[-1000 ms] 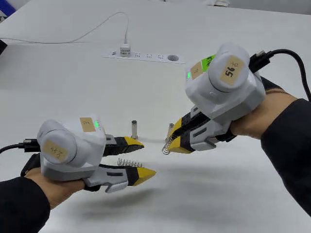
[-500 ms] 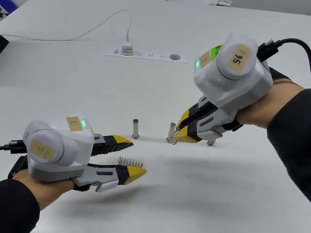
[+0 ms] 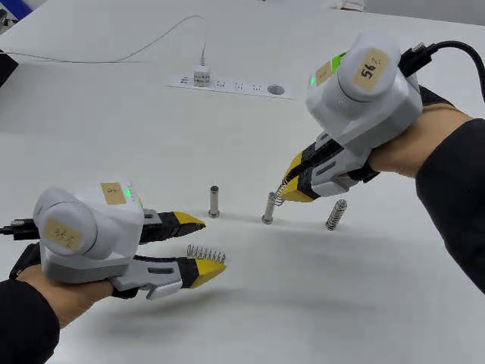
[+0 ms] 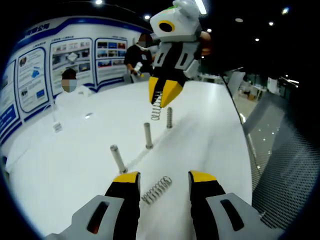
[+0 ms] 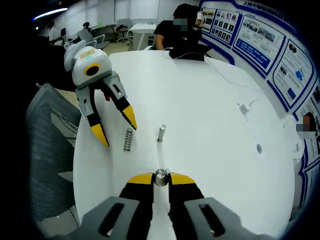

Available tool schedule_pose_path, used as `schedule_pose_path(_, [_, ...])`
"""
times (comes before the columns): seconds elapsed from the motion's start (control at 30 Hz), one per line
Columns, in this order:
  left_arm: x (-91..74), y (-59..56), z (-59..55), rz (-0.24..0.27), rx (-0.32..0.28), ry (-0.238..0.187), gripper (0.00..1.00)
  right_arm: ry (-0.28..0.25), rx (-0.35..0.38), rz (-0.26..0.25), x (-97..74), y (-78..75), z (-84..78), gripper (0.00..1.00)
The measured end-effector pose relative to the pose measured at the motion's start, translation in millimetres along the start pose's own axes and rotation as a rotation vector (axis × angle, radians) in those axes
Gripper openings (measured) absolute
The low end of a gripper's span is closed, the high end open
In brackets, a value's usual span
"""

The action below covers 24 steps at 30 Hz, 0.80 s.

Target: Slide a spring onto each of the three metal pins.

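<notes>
Head view: right gripper (image 3: 291, 188) pinches spring (image 3: 280, 193) above middle pin (image 3: 269, 208).

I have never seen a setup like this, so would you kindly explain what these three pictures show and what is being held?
There is no robot: a person holds a two-jaw gripper in each hand over a white table. One picture comes from a headset camera looking down; the two round ones come from cameras on the grippers. The left gripper is open, a loose spring lying on the table between its jaws. The right gripper is shut on a second spring, close over the middle pin. A bare pin stands beside it, and a third spring stands upright, apparently already on its pin. A power strip lies further back.
</notes>
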<state>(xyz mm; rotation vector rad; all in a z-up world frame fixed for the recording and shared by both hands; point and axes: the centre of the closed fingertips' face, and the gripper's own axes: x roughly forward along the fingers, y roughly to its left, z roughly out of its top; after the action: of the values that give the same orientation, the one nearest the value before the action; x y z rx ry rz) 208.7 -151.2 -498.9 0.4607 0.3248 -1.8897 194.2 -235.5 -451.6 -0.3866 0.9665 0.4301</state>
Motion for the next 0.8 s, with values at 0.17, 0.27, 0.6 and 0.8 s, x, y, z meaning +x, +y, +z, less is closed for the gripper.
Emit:
schedule_pose_path(0.17, [-0.7, 0.2, -1.8, 0.001, 0.000, 0.005, 0.39, 0.004, 0.002, -0.008, 2.6, -7.8, 2.6, 0.12])
schedule_pose_path(0.27, [-1.5, 0.4, -2.1, 0.002, -0.001, 0.005, 0.39, 0.013, -0.002, -0.004, 5.4, -9.2, 2.7, 0.12])
schedule_pose_path(0.6, [-3.1, 1.2, -4.3, 0.003, -0.005, 0.010, 0.38, 0.037, -0.006, 0.016, 13.5, -11.6, 1.1, 0.12])
schedule_pose_path(0.8, [-3.6, 1.6, -4.8, 0.004, -0.006, 0.010, 0.38, 0.048, -0.005, 0.025, 18.2, -12.2, 0.5, 0.12])
